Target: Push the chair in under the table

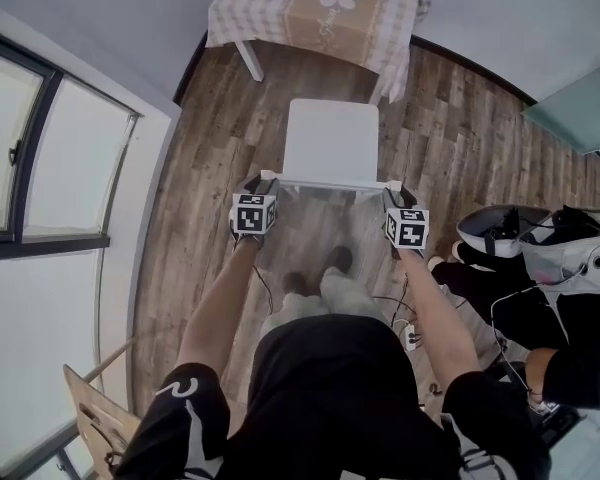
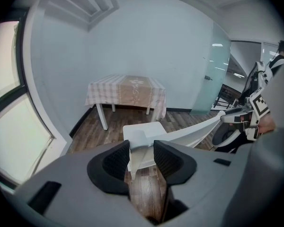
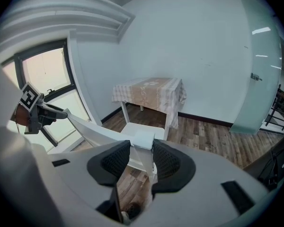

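A white chair [image 1: 330, 138] stands on the wood floor, its seat facing a table [image 1: 320, 8] covered with a beige checked cloth. The seat's front edge lies just short of the table's edge. My left gripper [image 1: 259, 182] is shut on the left corner of the chair's backrest [image 2: 141, 141]. My right gripper [image 1: 393, 192] is shut on the backrest's right corner [image 3: 143, 140]. In each gripper view the black pads press both sides of the white corner post, and the top rail [image 2: 194, 130] runs across to the other gripper. The table [image 2: 127, 90] lies straight ahead.
Large windows [image 1: 40, 168] line the left wall. A seated person with equipment [image 1: 560, 298] is at the right, with cables and a power strip [image 1: 410, 338] on the floor nearby. A frosted glass door [image 1: 580, 108] stands at far right. A wooden frame [image 1: 95, 418] leans at bottom left.
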### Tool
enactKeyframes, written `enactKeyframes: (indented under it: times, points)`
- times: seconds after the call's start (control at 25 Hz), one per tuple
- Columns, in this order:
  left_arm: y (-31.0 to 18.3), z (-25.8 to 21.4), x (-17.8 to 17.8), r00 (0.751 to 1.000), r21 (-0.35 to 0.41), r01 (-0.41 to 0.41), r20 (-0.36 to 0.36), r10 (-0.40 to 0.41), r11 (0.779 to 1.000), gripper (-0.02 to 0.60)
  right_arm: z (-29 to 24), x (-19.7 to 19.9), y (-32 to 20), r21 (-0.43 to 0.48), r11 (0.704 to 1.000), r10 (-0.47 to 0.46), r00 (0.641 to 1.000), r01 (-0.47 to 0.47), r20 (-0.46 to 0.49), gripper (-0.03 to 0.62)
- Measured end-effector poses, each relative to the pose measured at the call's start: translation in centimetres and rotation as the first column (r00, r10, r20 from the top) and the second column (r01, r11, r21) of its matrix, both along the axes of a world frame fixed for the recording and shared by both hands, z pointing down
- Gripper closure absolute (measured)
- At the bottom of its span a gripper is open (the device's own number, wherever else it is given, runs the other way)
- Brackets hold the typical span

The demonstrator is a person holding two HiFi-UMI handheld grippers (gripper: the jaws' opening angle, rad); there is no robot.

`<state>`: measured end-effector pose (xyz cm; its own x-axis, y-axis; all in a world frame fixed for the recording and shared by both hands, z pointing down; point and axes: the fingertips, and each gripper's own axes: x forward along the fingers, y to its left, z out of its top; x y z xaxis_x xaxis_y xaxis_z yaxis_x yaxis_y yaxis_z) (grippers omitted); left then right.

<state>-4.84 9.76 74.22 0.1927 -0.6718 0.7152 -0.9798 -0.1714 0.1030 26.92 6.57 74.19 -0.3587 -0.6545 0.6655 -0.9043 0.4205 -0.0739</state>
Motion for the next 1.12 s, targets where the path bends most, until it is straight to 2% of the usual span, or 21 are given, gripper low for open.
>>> enactKeyframes:
  times: [0.64, 1.12]
  points:
    - [-3.6, -0.1, -1.3, 0.999, 0.011, 0.043, 0.019, -0.044, 0.999, 0.422, 0.2, -1.4, -4.1, 0.001, 0.999, -0.041, 0.999, 0.041, 0.009, 0.441]
    - [-6.4, -0.4, -4.2, 0.999, 0.003, 0.04, 0.026, -0.04, 0.999, 0.42, -0.2, -4.3, -6.7, -0.003, 0.999, -0.052, 0.999, 0.052, 0.017, 0.439]
